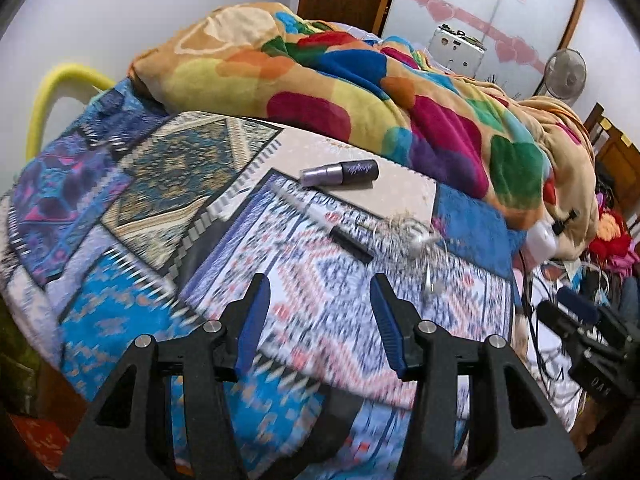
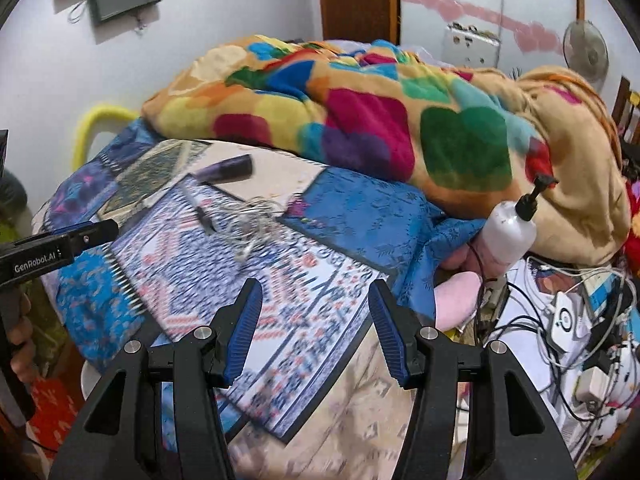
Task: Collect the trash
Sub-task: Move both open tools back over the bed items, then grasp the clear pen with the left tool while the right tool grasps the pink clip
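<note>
A purple-and-silver cylindrical cosmetic tube [image 1: 339,173] lies on its side on the beige patch of the patterned bedspread [image 1: 132,184], its long axis running left-right with the dark cap to the right, just short of the heaped multicoloured fleece blanket [image 1: 360,92]. Near it lie a slim black pen [image 1: 351,240], angled diagonally, and a tangle of white earphone cable [image 1: 412,236]. The left gripper [image 1: 320,316] and right gripper [image 2: 316,320] both hover with blue pads spread wide, holding nothing, over bare bedspread between them and the tube.

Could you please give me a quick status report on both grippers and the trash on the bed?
Left gripper open, empty. Right gripper open, empty. Purple tube, black pen, tangled earphones lie untouched on patterned bedspread. Path unobstructed.
</note>
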Demonstrator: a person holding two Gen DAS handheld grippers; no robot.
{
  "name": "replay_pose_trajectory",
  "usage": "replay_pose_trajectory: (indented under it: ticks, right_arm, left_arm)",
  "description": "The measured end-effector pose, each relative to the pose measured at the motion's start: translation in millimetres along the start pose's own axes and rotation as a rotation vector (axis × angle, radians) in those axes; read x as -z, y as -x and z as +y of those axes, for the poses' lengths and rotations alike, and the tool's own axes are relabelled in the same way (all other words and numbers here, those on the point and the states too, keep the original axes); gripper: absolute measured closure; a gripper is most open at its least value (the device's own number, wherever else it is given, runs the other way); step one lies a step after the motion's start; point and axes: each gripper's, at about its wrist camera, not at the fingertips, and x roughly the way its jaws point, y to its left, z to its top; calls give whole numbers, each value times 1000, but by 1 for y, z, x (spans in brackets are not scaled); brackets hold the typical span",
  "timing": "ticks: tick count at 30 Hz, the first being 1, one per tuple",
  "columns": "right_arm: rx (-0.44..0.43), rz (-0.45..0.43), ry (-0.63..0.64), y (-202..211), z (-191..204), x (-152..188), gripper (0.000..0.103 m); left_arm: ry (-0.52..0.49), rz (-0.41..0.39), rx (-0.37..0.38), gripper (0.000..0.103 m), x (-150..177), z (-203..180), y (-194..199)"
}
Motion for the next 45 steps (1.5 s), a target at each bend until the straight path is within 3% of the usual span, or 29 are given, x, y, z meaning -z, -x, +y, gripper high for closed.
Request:
replay_pose_trajectory:
  ticks: [6,10,17,19,22,27,31,35,45]
  right_arm:
    - [-52,35,-57,-47,-17,-27,52]
    - [-67,43,-63,-75,-15,-42,52]
    - [-90,81,-36,-114,1,-55,52]
    - [-61,64,-4,-116,7,-54,52]
    - [-14,46,32,-116,12,-51,58]
    - [59,23,107,-113,17,-46,85]
    - [21,40,92,-109,14,-48,88]
    - [-9,50,74,-101,13,-50,96]
    - [-27,10,84,-54,21,-48,96]
  left_arm:
    - [-17,36,-17,52,-26,-11,-53]
    - [32,59,7,52,-37,-9,-83]
    - [25,22,-83,52,-35,-14,-108]
    - [14,12,-112,52,-33,-15,-112]
    - [-7,-12,-144,56,-26,-18,-110]
    - [-43,-18,-109,69,-16,-19,-103]
    - [-74,-7,-115,89,-11,-17,-96]
    - [-64,39,-58,93,-10,-8,-89]
    - [-80,27,-21,94,2,-3,-43]
